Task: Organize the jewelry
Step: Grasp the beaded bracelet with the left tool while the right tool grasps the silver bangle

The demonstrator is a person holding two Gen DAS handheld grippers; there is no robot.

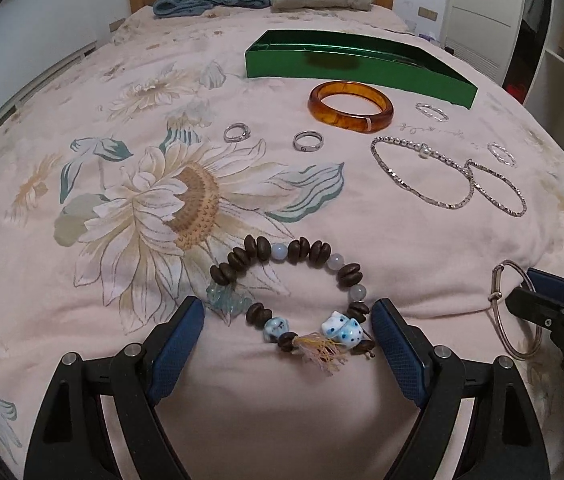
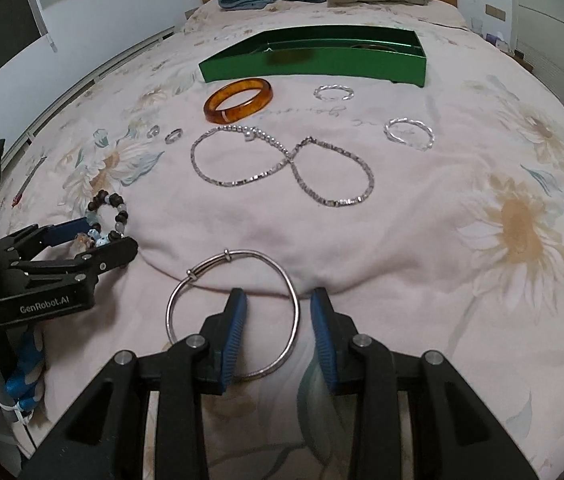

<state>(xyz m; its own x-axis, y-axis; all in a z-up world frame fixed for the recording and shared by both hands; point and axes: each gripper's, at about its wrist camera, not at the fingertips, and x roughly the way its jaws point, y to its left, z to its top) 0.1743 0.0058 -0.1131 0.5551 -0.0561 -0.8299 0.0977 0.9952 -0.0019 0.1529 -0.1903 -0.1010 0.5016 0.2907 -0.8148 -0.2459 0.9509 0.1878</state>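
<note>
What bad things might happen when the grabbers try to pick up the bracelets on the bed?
1. The beaded bracelet has a loose tassel; the left gripper, jaws open around it, might snag the threads or pinch only one bead.
2. The thin silver bangle lies flat on the soft bedspread; the right gripper, one jaw inside the ring, could slip off it or grab cloth instead.

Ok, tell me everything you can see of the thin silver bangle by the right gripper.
The silver bangle is a thin, plain metal hoop, with two small wire wraps on its far side like a sliding adjuster. It lies flat on the pink floral bedspread, nearest of all the jewelry. The right gripper straddles its right rim: one blue finger sits inside the hoop, the other outside, apparently not yet pinching it.
</note>
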